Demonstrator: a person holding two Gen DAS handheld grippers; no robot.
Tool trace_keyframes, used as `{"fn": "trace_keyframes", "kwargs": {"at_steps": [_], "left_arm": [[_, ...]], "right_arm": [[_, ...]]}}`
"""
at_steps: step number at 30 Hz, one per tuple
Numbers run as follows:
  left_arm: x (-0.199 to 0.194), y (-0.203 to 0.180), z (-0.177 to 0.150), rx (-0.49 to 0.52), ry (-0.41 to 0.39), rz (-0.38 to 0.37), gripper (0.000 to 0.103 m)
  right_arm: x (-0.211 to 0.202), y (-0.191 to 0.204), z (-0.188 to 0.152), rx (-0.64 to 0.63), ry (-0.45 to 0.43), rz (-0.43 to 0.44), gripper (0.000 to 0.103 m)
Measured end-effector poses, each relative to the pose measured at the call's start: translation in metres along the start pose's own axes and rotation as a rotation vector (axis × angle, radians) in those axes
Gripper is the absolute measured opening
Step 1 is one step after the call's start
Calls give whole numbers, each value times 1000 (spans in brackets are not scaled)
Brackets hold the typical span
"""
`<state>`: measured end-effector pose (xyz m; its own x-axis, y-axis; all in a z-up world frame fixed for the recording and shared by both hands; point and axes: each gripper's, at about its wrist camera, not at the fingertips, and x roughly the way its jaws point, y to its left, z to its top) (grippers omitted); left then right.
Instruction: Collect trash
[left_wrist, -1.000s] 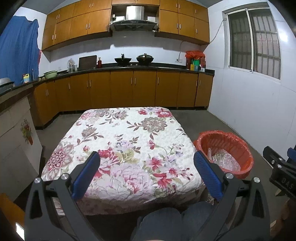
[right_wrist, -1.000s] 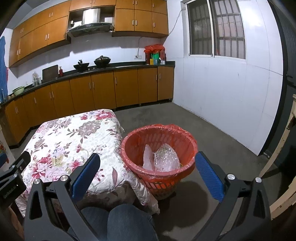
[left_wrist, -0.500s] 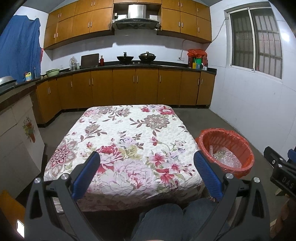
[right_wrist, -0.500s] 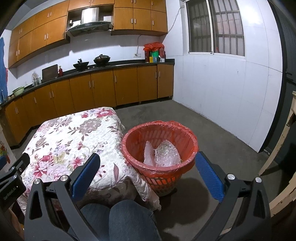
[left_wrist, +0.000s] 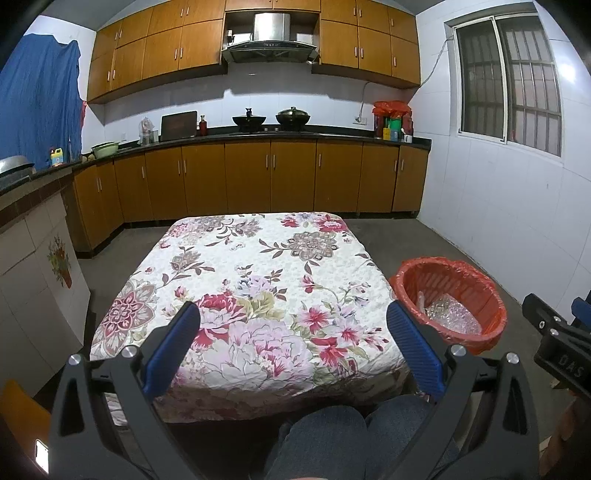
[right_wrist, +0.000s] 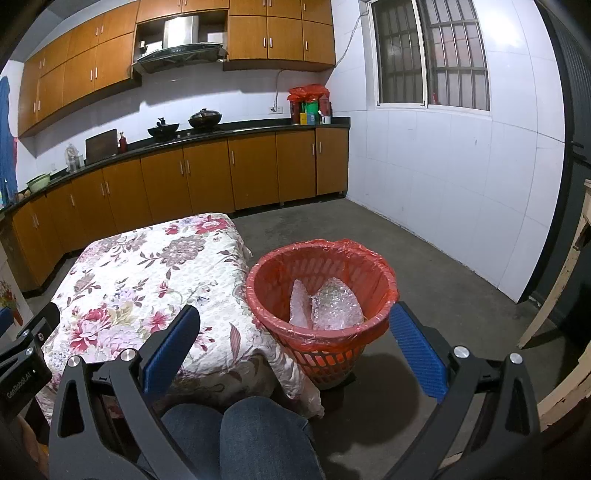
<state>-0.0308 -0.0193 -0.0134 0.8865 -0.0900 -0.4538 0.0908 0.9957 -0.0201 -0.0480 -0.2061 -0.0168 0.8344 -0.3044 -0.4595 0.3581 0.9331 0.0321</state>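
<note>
The floral-clothed tabletop (left_wrist: 258, 280) lies lower in the left view than a second ago. Just right of it on the floor, the red-lined trash basket (right_wrist: 321, 295) holds two bubble-wrap pieces (right_wrist: 334, 304), seen clearly only from the right wrist. Left gripper (left_wrist: 293, 332) and right gripper (right_wrist: 295, 328) carry nothing, fingers spread wide; the left gripper's body reads "GenRobot.AI".

Left wrist view: low, near person's knees, facing forward between fingers (left_wrist: 173, 343) over floral table (left_wrist: 258, 273). Right wrist view: same height, angled right; basket (right_wrist: 321, 258) between fingers (right_wrist: 413, 347). Both share table, basket, cabinets (right_wrist: 207, 177).
</note>
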Motion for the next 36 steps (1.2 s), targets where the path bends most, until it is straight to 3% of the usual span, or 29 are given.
{"fn": "trace_keyframes", "kwargs": {"at_steps": [36], "left_arm": [[2,-1,1,-1,6,1,99]], "right_arm": [[-1,3,-1,4,1,1,101]]}}
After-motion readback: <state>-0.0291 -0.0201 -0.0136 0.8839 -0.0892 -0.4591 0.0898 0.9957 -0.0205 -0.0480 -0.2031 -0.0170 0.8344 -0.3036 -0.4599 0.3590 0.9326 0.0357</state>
